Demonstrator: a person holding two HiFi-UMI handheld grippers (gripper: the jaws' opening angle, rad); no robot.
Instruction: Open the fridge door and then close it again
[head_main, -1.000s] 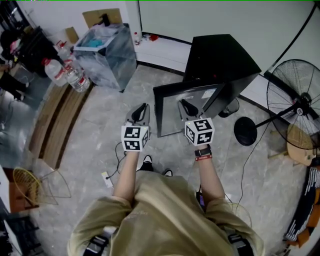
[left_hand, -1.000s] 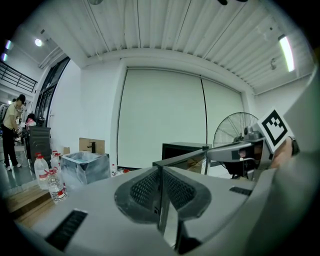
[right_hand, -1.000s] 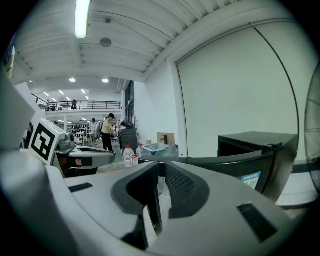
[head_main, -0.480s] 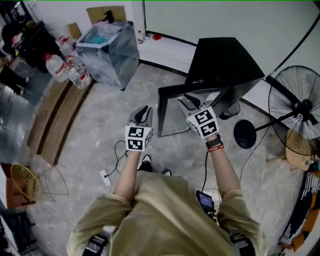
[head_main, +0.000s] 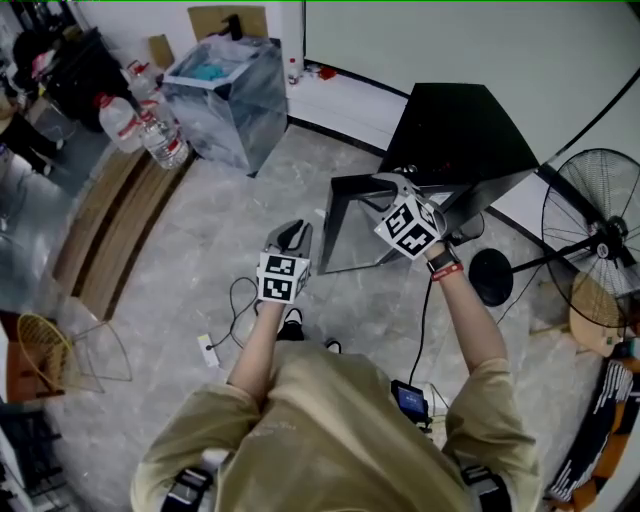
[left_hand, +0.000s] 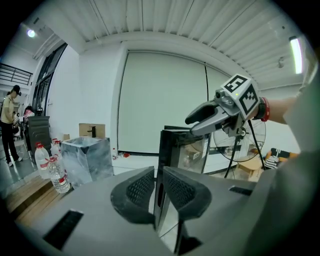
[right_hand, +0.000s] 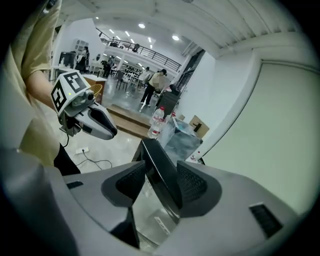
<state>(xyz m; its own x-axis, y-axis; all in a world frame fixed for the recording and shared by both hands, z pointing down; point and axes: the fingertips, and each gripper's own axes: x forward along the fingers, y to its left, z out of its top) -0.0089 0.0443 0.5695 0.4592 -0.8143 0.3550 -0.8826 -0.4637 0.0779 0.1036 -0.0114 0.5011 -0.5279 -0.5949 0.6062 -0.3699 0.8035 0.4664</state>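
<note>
Reading the step as the turn-round between opening and closing.

Head view: the black fridge (head_main: 462, 125) stands on the floor by the wall. Its door (head_main: 355, 225) is swung well out, free edge toward the view's left. The right gripper (head_main: 388, 185) sits at the door's top edge. The left gripper (head_main: 295, 230) hangs apart from the door, on its near side, touching nothing. Only this view shows how far the door stands from the cabinet, so it is the one to judge the closing swing by.

Left gripper view: the left jaws are drawn almost together with nothing between them; the door is merely seen past them, well beyond. This view alone gives the right gripper (left_hand: 200, 117) from the side, perched over the door's top corner.

Right gripper view: the right jaws are spread wide and have just been opening. The door's (right_hand: 150, 150) top edge lies between them, but the pads do not appear to press on it. That release cannot be read from above.

Judgement: opening looks done and closing not yet begun. The next move calls for a fresh pinch on that edge, or a flat push on the door's outer face, swinging it back until it seats. Risk: an unheld door may drift.
</note>
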